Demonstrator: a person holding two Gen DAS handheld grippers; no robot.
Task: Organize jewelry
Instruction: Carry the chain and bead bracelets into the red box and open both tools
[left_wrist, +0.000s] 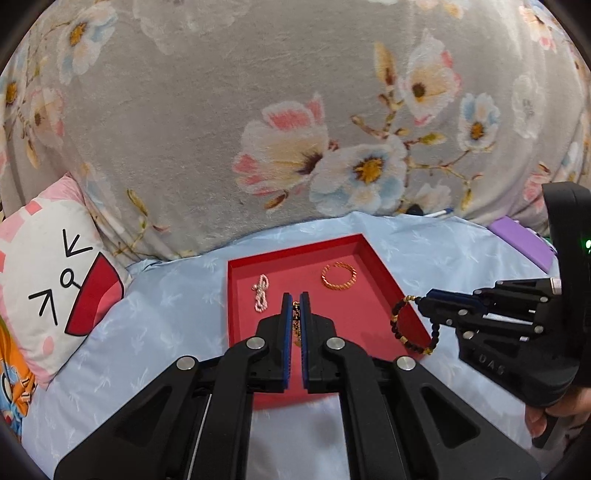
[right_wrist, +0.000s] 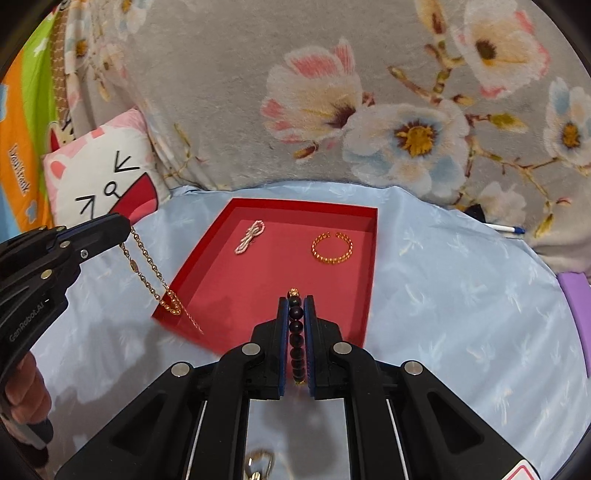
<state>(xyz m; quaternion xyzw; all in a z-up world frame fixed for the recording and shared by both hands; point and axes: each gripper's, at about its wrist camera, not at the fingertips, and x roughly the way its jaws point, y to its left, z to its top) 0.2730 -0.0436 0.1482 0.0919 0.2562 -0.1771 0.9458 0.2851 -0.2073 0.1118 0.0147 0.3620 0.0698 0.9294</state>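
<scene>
Left claw pinches half-hidden gold chain; right claw clamps beaded bracelet.

The tray is bright red, inside and out. In it lie a gold twisted bangle and a pale pink and white bead string. The left gripper is black with blue pads and holds a gold chain. The right gripper is black with blue pads too, and holds a bracelet of dark beads with a few gold ones. The sheet is light blue with faint white sprigs. The blanket is grey with big pink, cream and blue flowers. The pillow is pink and white with a cartoon face, black lines and a red mouth. A purple thing lies at the side.
</scene>
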